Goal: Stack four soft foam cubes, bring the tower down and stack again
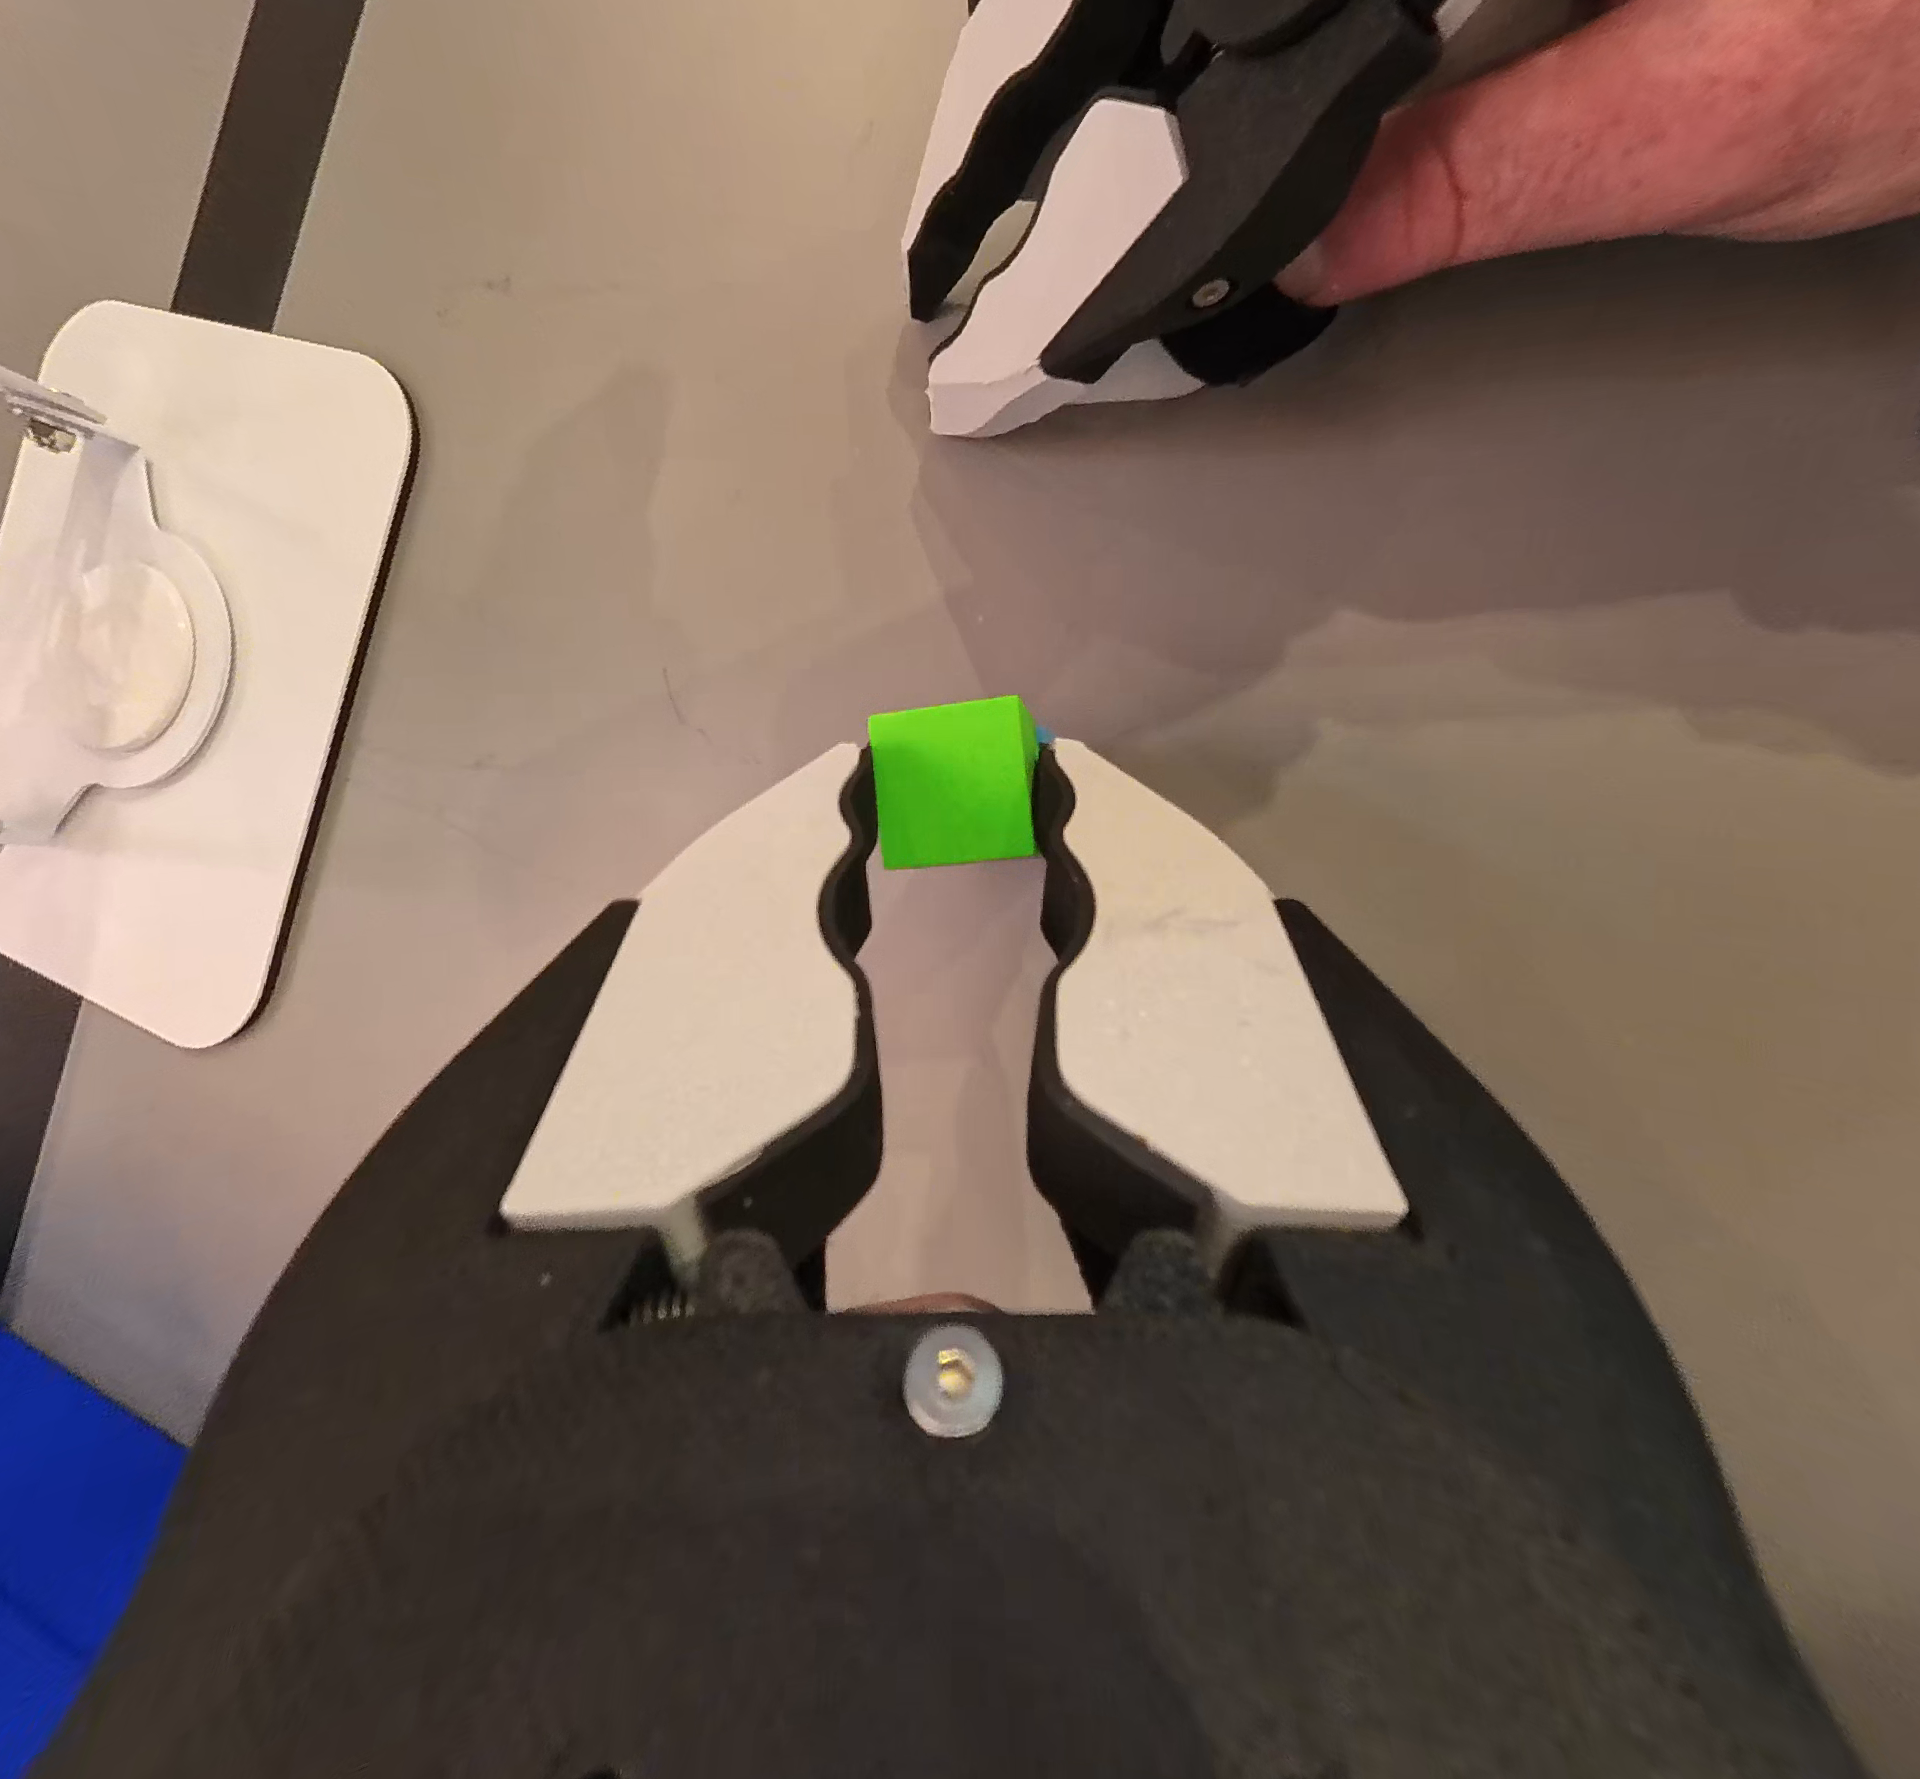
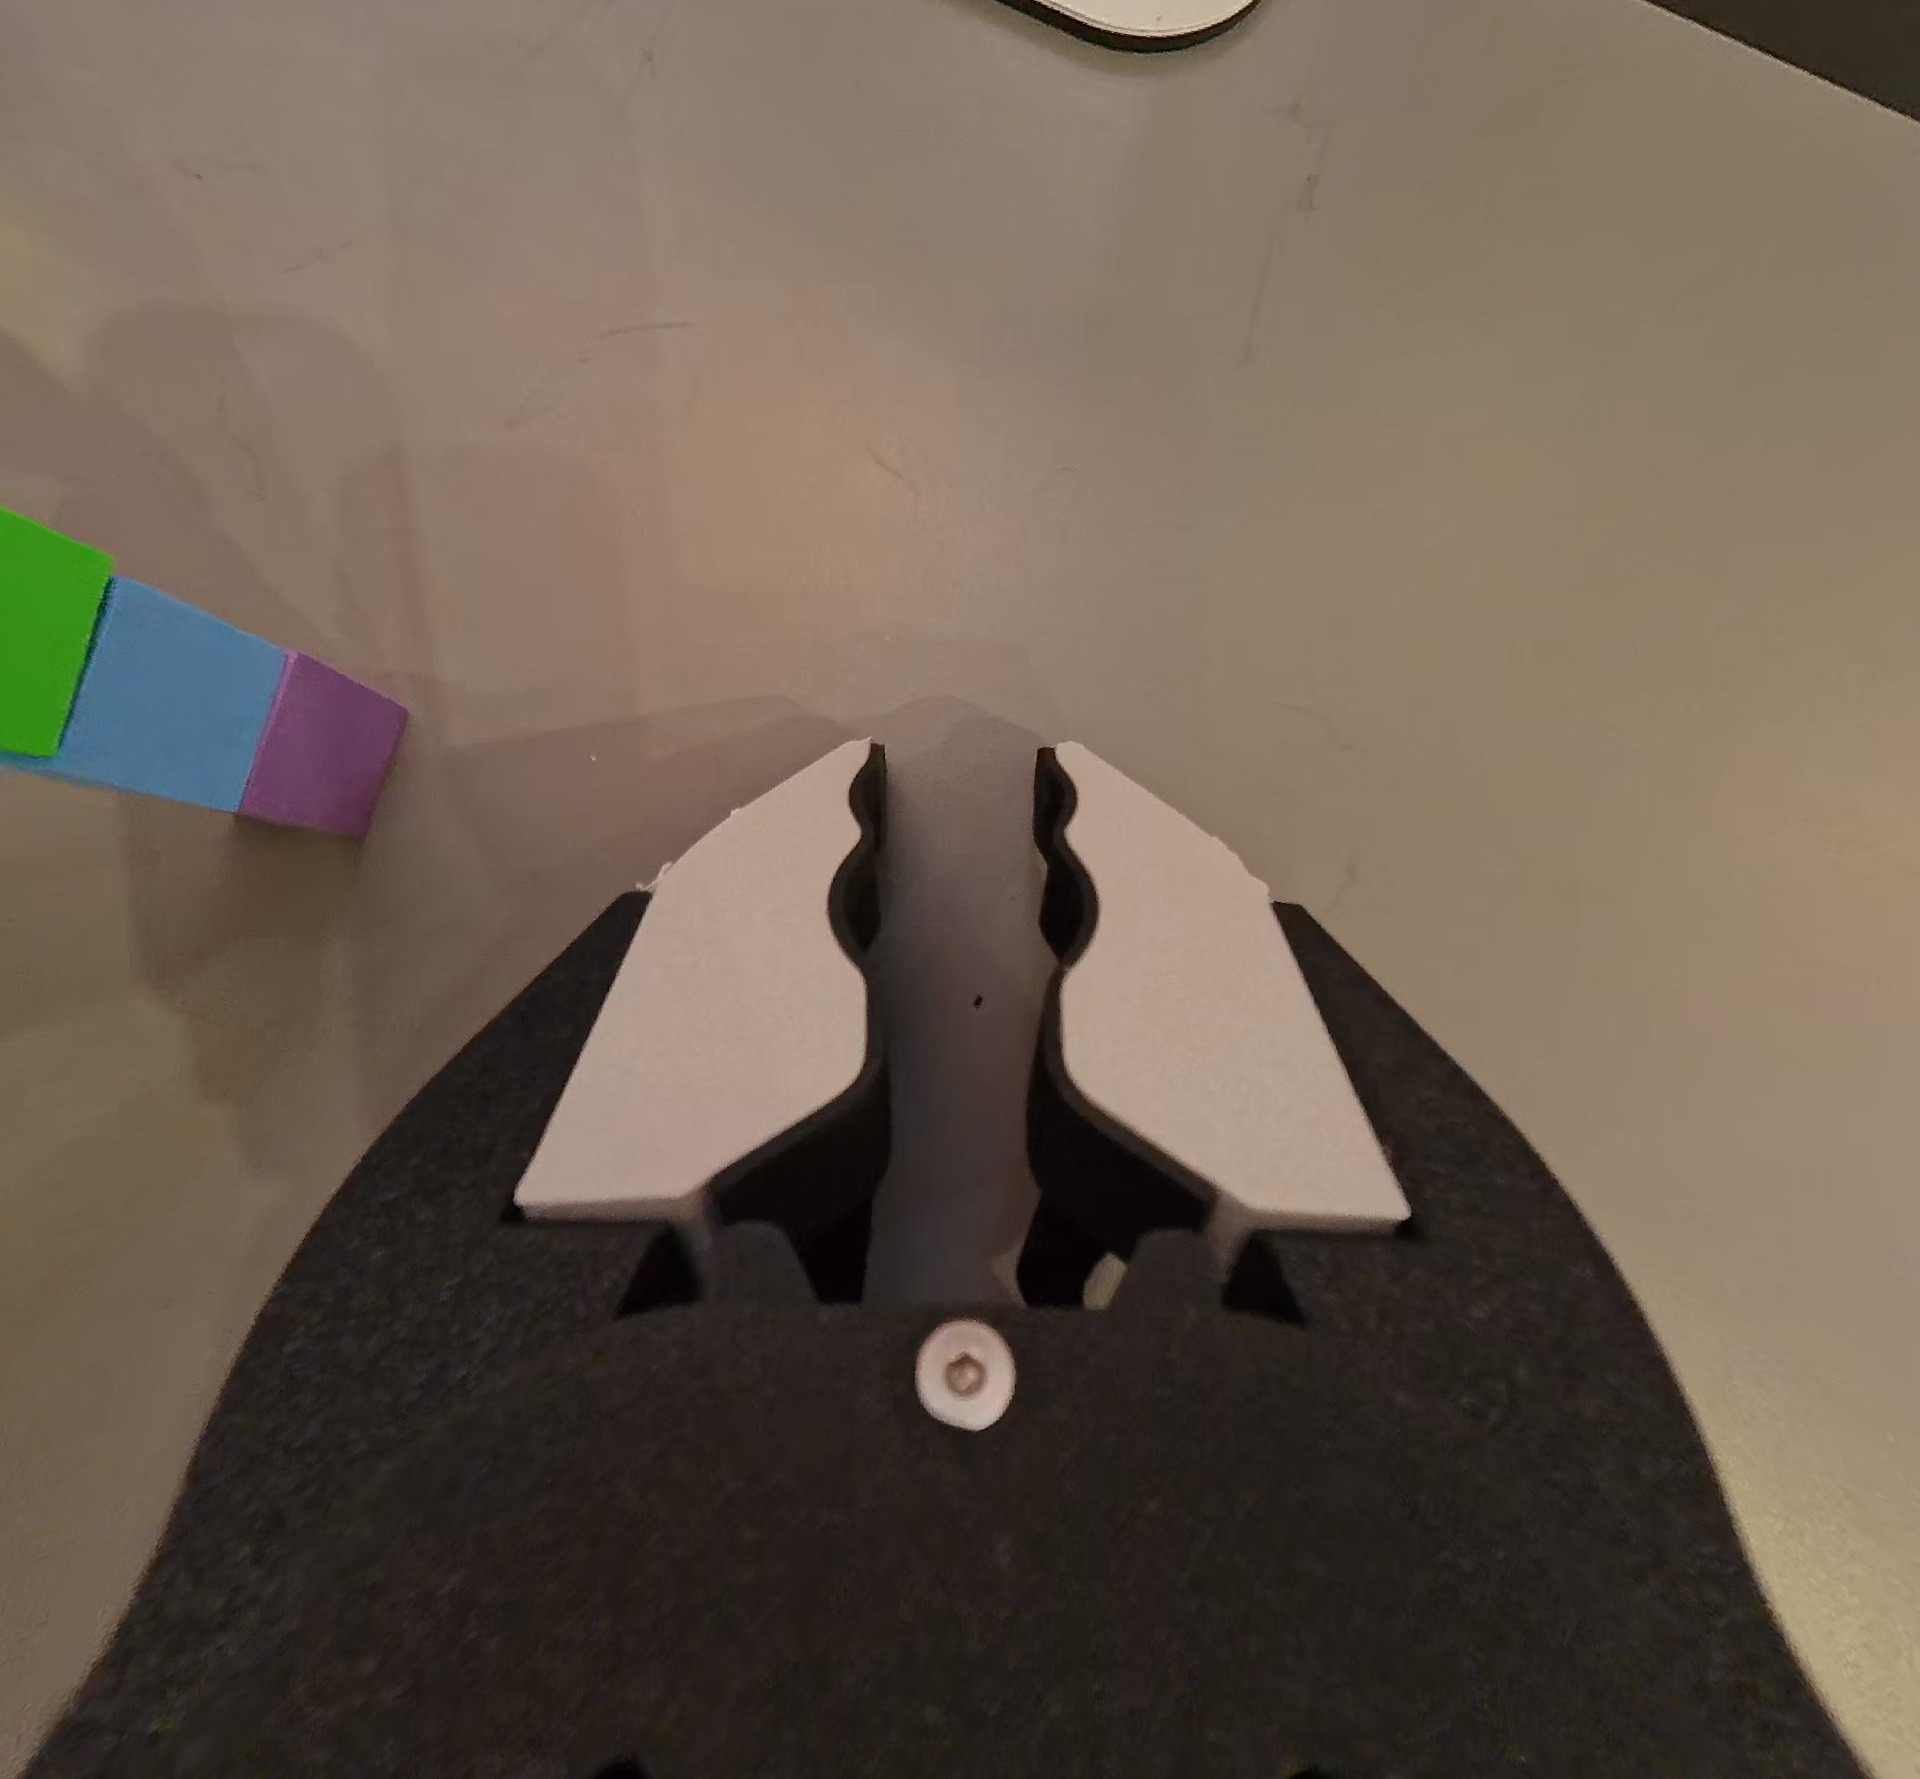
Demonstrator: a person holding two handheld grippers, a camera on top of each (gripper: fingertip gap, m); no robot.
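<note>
I am working two hand-held grippers over a plain grey table (image 1: 644, 171). In the left wrist view, the left gripper (image 1: 954, 784) sits in the middle of the frame, its jaws partly closed and pinching a green cube (image 1: 951, 784); both dark pads press against the cube's sides. A sliver of blue cube (image 1: 1042, 738) peeks out just behind the green one's right edge.

The right wrist view shows, at its far left edge, the stack from the side: green on top, blue cube below it, and a purple cube (image 2: 327, 747) on the table (a fourth cube is not visible here).

To do this step well, I judge that I should lower the green cube square onto the blue one, squeeze lightly because the foam gives, and open the jaws evenly so nothing drags sideways.

The right gripper (image 2: 956, 784) holds nothing; its jaws stand somewhat apart over bare table. In the left wrist view it rests at upper right, tips touching the table, with a hand (image 1: 1662, 98) around it. A white board (image 1: 208, 669) lies at the left edge.
</note>
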